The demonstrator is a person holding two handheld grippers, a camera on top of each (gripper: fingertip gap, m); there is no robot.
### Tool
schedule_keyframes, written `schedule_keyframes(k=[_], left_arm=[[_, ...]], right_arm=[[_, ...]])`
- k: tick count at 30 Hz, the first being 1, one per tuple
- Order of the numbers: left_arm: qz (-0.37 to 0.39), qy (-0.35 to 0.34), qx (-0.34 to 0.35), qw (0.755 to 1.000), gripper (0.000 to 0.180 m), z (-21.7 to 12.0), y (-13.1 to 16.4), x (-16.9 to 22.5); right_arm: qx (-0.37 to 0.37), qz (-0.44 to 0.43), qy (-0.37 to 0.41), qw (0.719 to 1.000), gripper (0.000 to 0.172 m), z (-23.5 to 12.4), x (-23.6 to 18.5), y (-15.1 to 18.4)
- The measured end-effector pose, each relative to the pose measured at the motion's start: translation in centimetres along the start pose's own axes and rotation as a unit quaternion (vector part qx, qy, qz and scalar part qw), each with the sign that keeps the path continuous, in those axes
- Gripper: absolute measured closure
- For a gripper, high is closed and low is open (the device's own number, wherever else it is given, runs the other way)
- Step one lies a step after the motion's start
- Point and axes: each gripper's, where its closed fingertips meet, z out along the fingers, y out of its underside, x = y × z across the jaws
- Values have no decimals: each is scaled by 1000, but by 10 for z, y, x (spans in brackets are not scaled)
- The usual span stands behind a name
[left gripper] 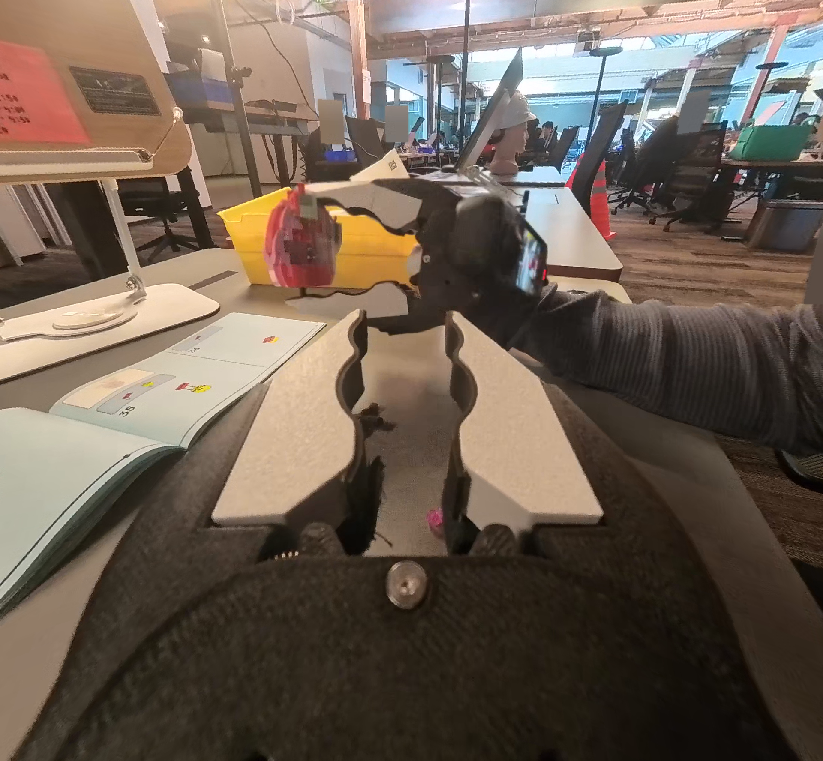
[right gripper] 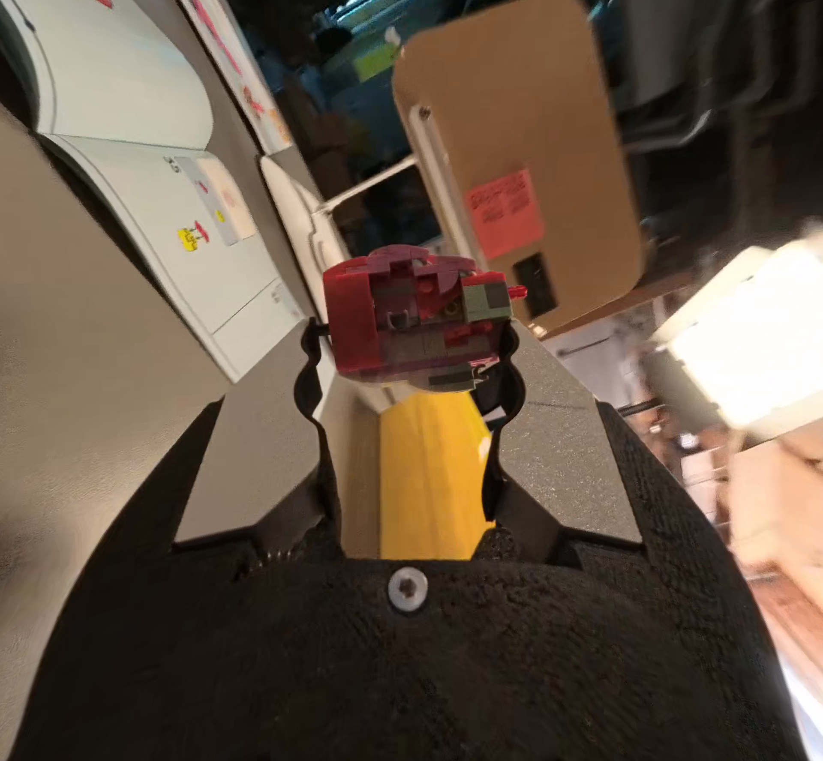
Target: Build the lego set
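— Wood-veneer stand (left gripper: 84,72), far left, tilted, with a coral-red sheet (left gripper: 31,94) clipped on it. Next item along?

— Pale blue instruction booklet (left gripper: 147,388), lying open on the grey table (left gripper: 213,267), near the stand's white foot (left gripper: 133,316). Behind it, a yellow bin (left gripper: 329,250) at the table's back edge.

— And in front of the bin?

— Brick-built model (left gripper: 300,245), dark red with mauve and grey-green parts, held up in the air above the table. The right gripper (left gripper: 307,245) has it; from the right wrist view its two fingers sit against opposite sides of the model (right gripper: 414,321), clamped across its width, gripper rolled on its side.

— Entry for the left gripper (left gripper: 405,330)?

— Lower and nearer to us, fingers (left gripper: 307,405) part-way apart with nothing between them but bare table. A small pink piece (left gripper: 434,519) lies on the table near its base, not gripped. Furthest right, a grey striped sleeve (left gripper: 668,365) leading to the right-hand tool.

— Handling note?

— My judgement only: the model looks like many small bricks pressed together, so squeeze evenly across solid faces, not on the little red peg (right gripper: 519,292) sticking out. Keep it level and unhurried; a twist or sharper pinch could pop a plate off.
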Motion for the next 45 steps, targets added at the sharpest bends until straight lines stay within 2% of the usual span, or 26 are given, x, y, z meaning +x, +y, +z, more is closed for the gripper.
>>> schedule_keyframes(k=[4, 9, 45], left_arm=[[-4, 0, -2, 1000, 147, 0, 1, -1], [-6, 0, -6, 1000, 147, 1, 2, -1], [-5, 1, -10, 1000, 147, 1, 3, -1]], right_arm=[[34, -66, 60, 995, 91, -6, 11, -17], [44, -82, 85, 992, 92, -10, 17, -22], [47, -32, 83, 995, 91, -10, 22, -20]])
